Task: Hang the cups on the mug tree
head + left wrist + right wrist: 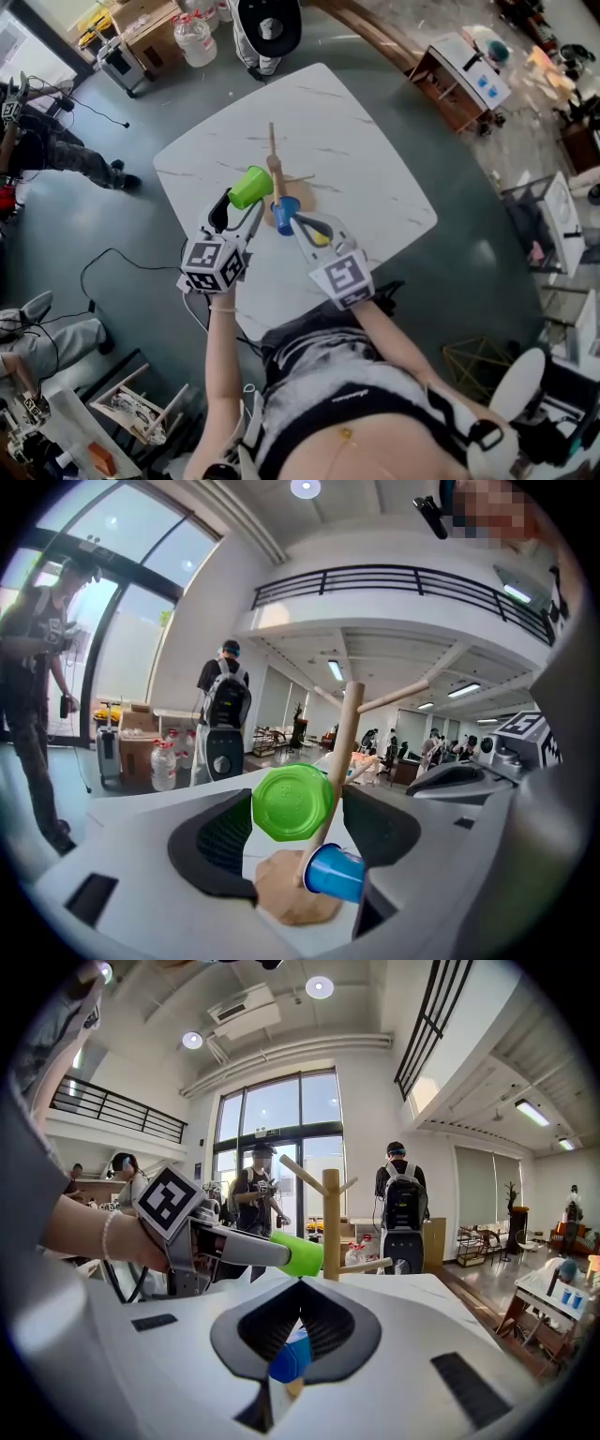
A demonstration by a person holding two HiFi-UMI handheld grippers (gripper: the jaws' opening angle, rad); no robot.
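On the white bench (375, 187), a wooden mug tree (276, 169). Against the left of its post and raised off the bench, a green cup (249, 186) lying sideways between the widely spread fingers of the left gripper (244, 202). Low by the tree's base, a blue cup (336, 872), right at the tips of the right gripper (294, 219), fingers pressed together; touching or not, impossible to tell.

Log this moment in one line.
left gripper open round green cup | right gripper shut by blue cup | tree upright
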